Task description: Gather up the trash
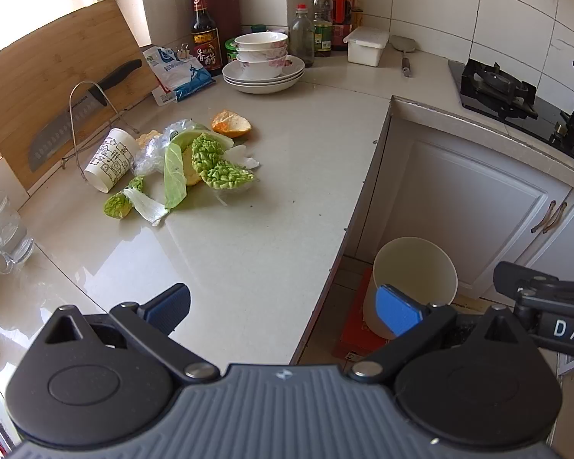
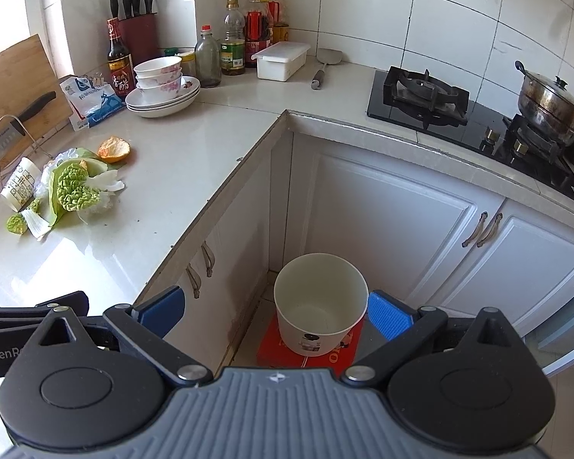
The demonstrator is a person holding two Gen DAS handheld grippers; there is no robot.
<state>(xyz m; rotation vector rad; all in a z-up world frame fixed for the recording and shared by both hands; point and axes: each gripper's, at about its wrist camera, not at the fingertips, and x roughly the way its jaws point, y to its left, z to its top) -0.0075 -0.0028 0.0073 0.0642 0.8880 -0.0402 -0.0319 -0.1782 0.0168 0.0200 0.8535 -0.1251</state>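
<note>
Left tool [image 1: 287, 308]: jaws spread wide, nothing held, poised above the near edge of the tabletop [image 1: 248, 237]. Right tool [image 2: 273, 308]: jaws likewise spread wide and empty, positioned over the floor gap beside the tabletop, directly above the white bin [image 2: 319, 308]. The bin stands upright on a red flat box [image 2: 348, 344] on the floor, in the corner formed by the white cabinet doors [image 2: 386, 214]; its interior appears empty. The trash lies in one heap on the tabletop, well apart from the bin and from both tools. The heap comprises green cabbage leaves [image 1: 206, 160], crumpled clear plastic wrap [image 1: 153, 153] touching the leaves, a white printed paper cup [image 1: 109, 160] lying on its side at the edge of the heap farthest from the bin, and an orange peel [image 1: 231, 124] just beyond the leaves. A separate leaf fragment [image 1: 120, 202] lies near the heap on its near side. Beyond the heap: a wire rack [image 1: 80, 122] holding a kitchen knife [image 1: 76, 114] against a wooden cutting board [image 1: 57, 65], a blue-and-white packet [image 1: 180, 72], and stacked bowls on plates [image 1: 262, 63]. Farther back stand sauce and oil bottles [image 1: 325, 19] and a white lidded box [image 1: 367, 44]. A gas hob [image 2: 428, 93] with a steel pot [image 2: 547, 99] occupies the tabletop run past the bin corner.
</note>
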